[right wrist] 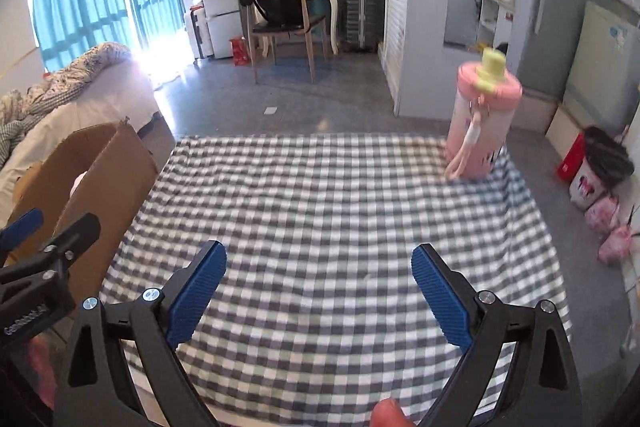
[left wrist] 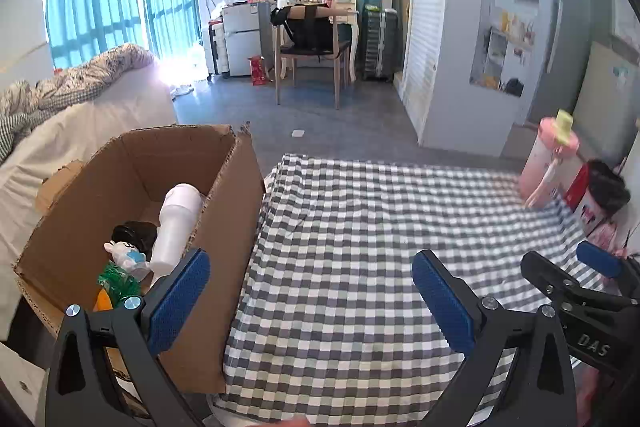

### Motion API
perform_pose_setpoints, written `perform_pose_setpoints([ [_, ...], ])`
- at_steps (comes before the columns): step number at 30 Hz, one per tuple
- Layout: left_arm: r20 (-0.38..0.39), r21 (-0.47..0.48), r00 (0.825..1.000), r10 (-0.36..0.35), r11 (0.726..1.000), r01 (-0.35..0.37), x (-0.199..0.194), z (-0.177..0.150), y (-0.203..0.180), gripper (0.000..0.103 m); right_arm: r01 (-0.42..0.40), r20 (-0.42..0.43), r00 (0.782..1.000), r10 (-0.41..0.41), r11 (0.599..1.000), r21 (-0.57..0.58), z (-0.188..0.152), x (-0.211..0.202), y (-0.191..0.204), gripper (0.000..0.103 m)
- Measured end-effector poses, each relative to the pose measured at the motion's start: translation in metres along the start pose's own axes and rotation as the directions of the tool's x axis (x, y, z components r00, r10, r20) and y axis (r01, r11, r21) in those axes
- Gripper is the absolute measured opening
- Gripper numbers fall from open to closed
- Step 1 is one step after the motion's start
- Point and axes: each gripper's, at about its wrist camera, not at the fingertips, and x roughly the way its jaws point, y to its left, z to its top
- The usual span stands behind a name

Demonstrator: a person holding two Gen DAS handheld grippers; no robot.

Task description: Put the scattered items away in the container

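An open cardboard box [left wrist: 236,187] stands at the left edge of the checked cloth [left wrist: 360,219]. In it lie a white bottle [left wrist: 176,223], a small toy figure [left wrist: 128,255], and black, green and orange items. A pink bottle with a yellow cap [left wrist: 550,159] stands upright at the cloth's far right corner. My left gripper [left wrist: 310,279] is open and empty, its left finger over the box's near corner. My right gripper [right wrist: 320,267] is open over bare cloth [right wrist: 320,187], well short of the pink bottle [right wrist: 480,123]. The box [right wrist: 108,171] is to its left.
A bed [left wrist: 80,107] lies behind the box. A chair [left wrist: 308,59] and desk stand far back. On the floor right of the table sit a red and white box [right wrist: 580,175] and pink bags [right wrist: 612,227]. A thumb [right wrist: 388,413] shows at the bottom edge.
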Motion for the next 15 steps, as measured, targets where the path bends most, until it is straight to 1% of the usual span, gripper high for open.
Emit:
perform_pose_setpoints([
  [4, -0.026, 0.006, 1.000, -0.013, 1.000, 0.013, 0.004, -0.003, 0.000, 0.103, 0.001, -0.001, 1.000, -0.001, 1.000, 0.001, -0.006, 0.002, -0.004, 0.094],
  [7, -0.026, 0.008, 1.000, -0.005, 1.000, 0.005, 0.004, -0.004, 0.003, 0.103, -0.003, -0.013, 1.000, 0.003, 1.000, -0.001, -0.009, 0.004, -0.002, 0.094],
  [11, -0.023, -0.016, 1.000, -0.007, 1.000, 0.007, 0.005, -0.003, 0.009, 0.103, 0.002, -0.033, 0.999, -0.002, 1.000, -0.006, -0.011, 0.011, 0.001, 0.094],
  [15, -0.035, -0.012, 0.999, -0.008, 1.000, 0.007, 0.008, -0.005, 0.010, 0.103, 0.006, -0.030, 1.000, -0.007, 1.000, -0.011, -0.011, 0.011, 0.001, 0.094],
])
